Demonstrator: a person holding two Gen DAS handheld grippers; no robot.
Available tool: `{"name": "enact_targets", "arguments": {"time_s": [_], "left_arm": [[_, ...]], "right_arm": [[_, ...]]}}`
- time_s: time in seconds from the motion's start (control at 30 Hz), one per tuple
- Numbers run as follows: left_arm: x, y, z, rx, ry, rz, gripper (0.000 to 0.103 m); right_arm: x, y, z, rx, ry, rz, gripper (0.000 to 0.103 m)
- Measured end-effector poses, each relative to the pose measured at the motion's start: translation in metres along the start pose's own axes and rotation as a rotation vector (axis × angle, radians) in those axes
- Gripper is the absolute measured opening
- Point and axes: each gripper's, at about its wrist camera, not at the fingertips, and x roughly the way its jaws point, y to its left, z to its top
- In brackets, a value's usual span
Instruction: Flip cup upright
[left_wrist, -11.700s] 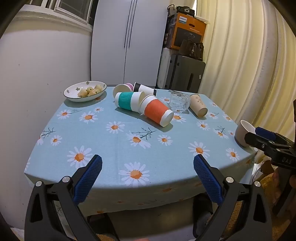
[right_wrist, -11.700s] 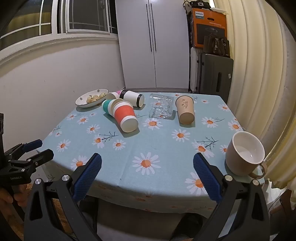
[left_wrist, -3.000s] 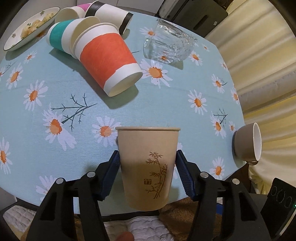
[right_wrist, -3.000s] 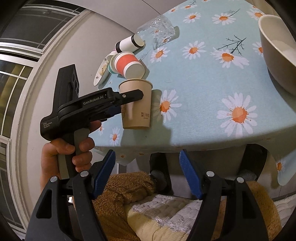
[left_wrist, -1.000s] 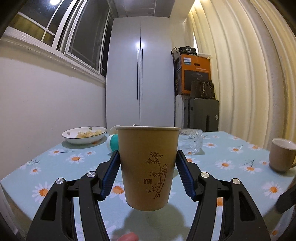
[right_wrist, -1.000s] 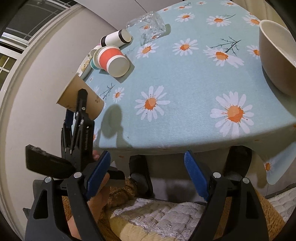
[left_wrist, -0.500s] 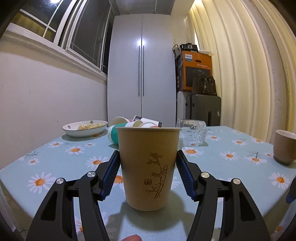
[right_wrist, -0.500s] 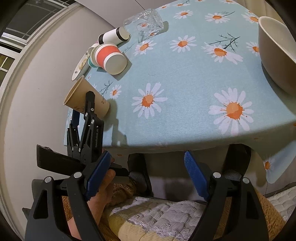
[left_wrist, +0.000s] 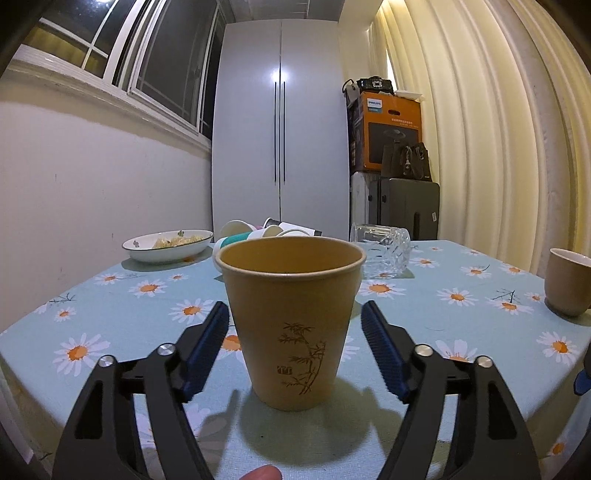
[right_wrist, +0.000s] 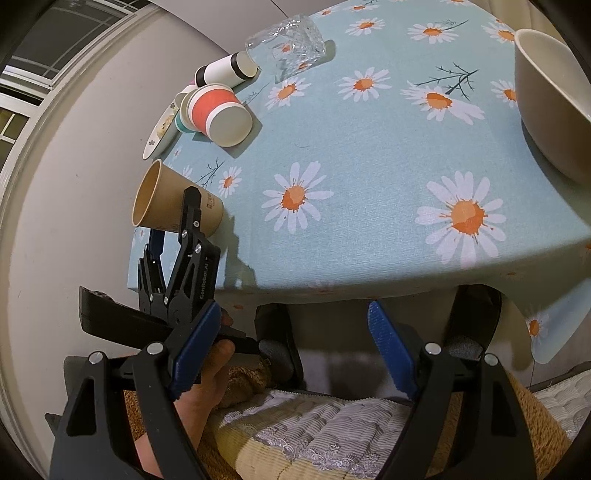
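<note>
A tan paper cup (left_wrist: 291, 317) with a bamboo print stands upright, mouth up, on the daisy tablecloth (left_wrist: 461, 314) near its front edge. My left gripper (left_wrist: 295, 347) is open, its blue pads on either side of the cup with gaps to its wall. The right wrist view shows the same cup (right_wrist: 173, 203) at the table's left corner with the left gripper (right_wrist: 175, 221) around it. My right gripper (right_wrist: 291, 347) is open and empty, held below the table edge over a cushion.
Several paper cups lie on their sides at the back: an orange one (right_wrist: 218, 112), a teal one, a black-banded one (right_wrist: 225, 70). A glass tumbler (left_wrist: 380, 249) lies on its side. A plate of food (left_wrist: 168, 245) is back left. A beige mug (left_wrist: 567, 286) stands right.
My left gripper has opened and let go of the tan cup, which now stands on the table. The gripper has drawn back and sits a little higher.
</note>
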Motion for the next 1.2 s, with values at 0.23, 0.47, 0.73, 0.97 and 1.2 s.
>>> {"name": "enact_targets", "arguments": {"time_s": [0.23, 0.47, 0.73, 0.97, 1.2], "left_arm": [[-0.006, 0.002, 0.012, -0.026, 0.028, -0.012, 0.091], [-0.038, 0.005, 0.048, -0.022, 0.037, -0.020, 0.097], [-0.084, 0.011, 0.092, 0.036, 0.146, -0.133, 0.097], [-0.121, 0.040, 0.112, 0.052, 0.218, -0.189, 0.097], [-0.137, 0.077, 0.111, 0.045, 0.296, -0.194, 0.097]], "right_arm": [[-0.013, -0.007, -0.002, 0.021, -0.051, -0.004, 0.081], [-0.020, -0.002, -0.006, -0.002, -0.072, 0.002, 0.081], [-0.039, 0.014, -0.013, -0.089, -0.155, 0.004, 0.081], [-0.068, 0.036, -0.034, -0.210, -0.296, -0.004, 0.089], [-0.091, 0.054, -0.050, -0.306, -0.412, -0.025, 0.094]]}}
